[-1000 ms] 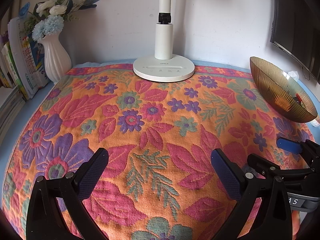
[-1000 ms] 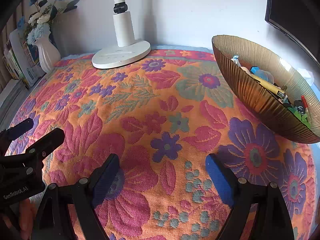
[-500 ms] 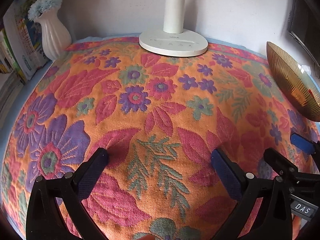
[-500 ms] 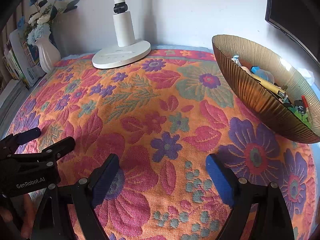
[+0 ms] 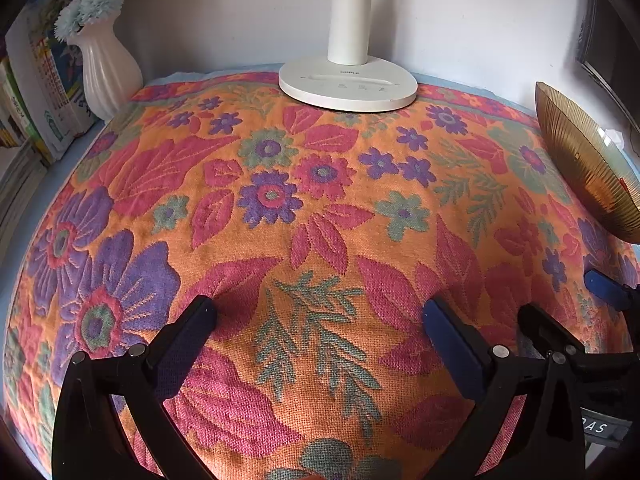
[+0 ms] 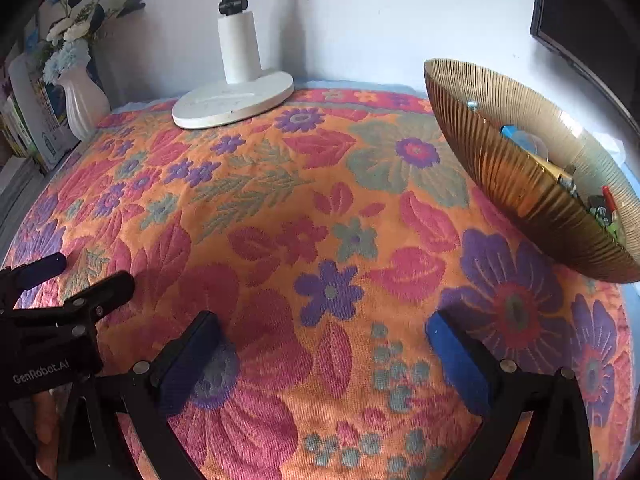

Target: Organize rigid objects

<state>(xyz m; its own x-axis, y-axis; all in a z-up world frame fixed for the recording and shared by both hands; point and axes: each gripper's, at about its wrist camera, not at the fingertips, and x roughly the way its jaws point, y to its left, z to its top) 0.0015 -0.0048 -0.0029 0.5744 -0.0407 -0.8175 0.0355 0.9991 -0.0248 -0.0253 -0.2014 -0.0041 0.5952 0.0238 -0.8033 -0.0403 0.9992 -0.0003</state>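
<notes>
Both views are taken from low and close above the floral cloth [image 5: 320, 208], angled down toward its far edge at the wall. Shared by both are the lamp base [image 5: 347, 87], the white vase [image 6: 82, 100] and the gold bowl [image 6: 520, 184], the latter seen nearer in the right wrist view.

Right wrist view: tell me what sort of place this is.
Likely a desk or side table at home: a floral cloth, a lamp, a vase of flowers and stacked books.

Orange floral cloth [image 5: 320, 208]; gold ribbed bowl [image 6: 520, 184]; white lamp base [image 5: 348, 88].
</notes>
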